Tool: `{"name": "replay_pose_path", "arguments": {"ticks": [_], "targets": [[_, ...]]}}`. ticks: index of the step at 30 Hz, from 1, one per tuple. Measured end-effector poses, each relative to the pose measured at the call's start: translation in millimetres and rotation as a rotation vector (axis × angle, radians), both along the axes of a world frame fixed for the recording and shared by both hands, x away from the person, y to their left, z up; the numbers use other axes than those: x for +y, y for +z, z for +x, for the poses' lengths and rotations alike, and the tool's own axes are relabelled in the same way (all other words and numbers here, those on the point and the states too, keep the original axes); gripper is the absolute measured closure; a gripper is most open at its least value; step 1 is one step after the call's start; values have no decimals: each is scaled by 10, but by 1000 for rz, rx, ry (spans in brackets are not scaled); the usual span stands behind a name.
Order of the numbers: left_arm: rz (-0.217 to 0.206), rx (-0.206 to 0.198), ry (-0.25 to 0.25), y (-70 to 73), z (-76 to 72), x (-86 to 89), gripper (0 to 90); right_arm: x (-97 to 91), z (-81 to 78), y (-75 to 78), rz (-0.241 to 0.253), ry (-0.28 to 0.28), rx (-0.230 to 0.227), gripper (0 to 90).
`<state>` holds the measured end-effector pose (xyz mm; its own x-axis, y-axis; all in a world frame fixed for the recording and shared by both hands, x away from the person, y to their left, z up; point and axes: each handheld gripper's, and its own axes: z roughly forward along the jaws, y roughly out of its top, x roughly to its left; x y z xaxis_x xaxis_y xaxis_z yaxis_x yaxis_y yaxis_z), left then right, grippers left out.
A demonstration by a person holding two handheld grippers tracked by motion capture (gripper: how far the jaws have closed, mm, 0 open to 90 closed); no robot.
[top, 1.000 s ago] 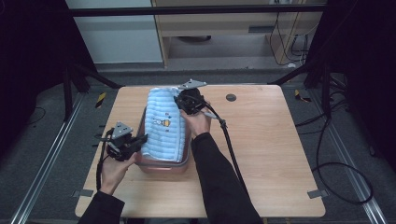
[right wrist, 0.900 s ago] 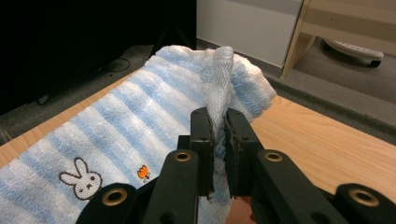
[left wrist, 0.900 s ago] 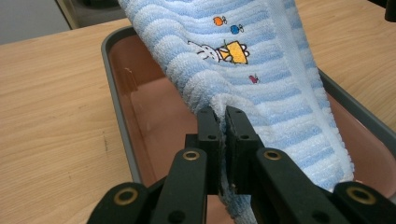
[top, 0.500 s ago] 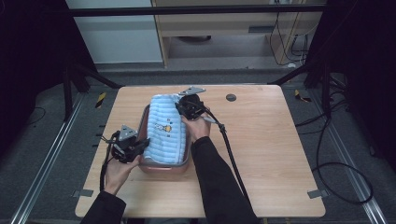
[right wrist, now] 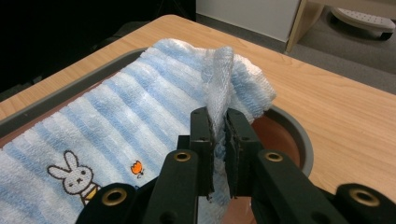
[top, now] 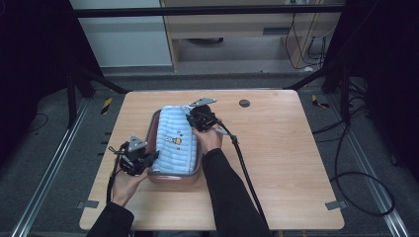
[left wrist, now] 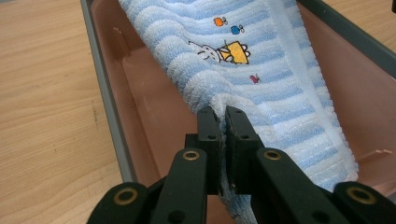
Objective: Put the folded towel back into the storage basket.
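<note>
towel [top: 175, 143]: no readable text, just a bunny print; long axis runs along the tub [top: 154, 127]
left claw [left wrist: 223, 116]: pinching towel's near corner
right claw [right wrist: 217, 119]: pinching far corner

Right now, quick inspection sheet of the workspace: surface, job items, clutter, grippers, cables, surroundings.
Surface: wooden table, bare around the tray.
Job's things: blue striped towel with a rabbit print, lying in the pink tray, far end over the rim.
Clutter: small dark disc near the far edge.
Grippers: left gripper shut on the towel's near corner; right gripper shut on its far edge.
Cables: right cable crosses the table; left cable hangs at the edge.
Surroundings: metal frame rails, floor cables, wooden cabinet.
</note>
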<state>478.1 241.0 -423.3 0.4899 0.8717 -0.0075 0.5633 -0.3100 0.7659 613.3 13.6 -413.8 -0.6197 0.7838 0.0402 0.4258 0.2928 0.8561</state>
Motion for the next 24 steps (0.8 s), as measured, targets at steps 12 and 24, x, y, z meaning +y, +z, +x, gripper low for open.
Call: {"name": "replay_pose_path", "arguments": {"ticks": [12,24], "targets": [[24,21,-2,-65,13,-13,855,0,20,-152,-17,-3,32,824],[28,22,10,-79,40,-3,802,9,30,-212,-73,-19,36,731]]}}
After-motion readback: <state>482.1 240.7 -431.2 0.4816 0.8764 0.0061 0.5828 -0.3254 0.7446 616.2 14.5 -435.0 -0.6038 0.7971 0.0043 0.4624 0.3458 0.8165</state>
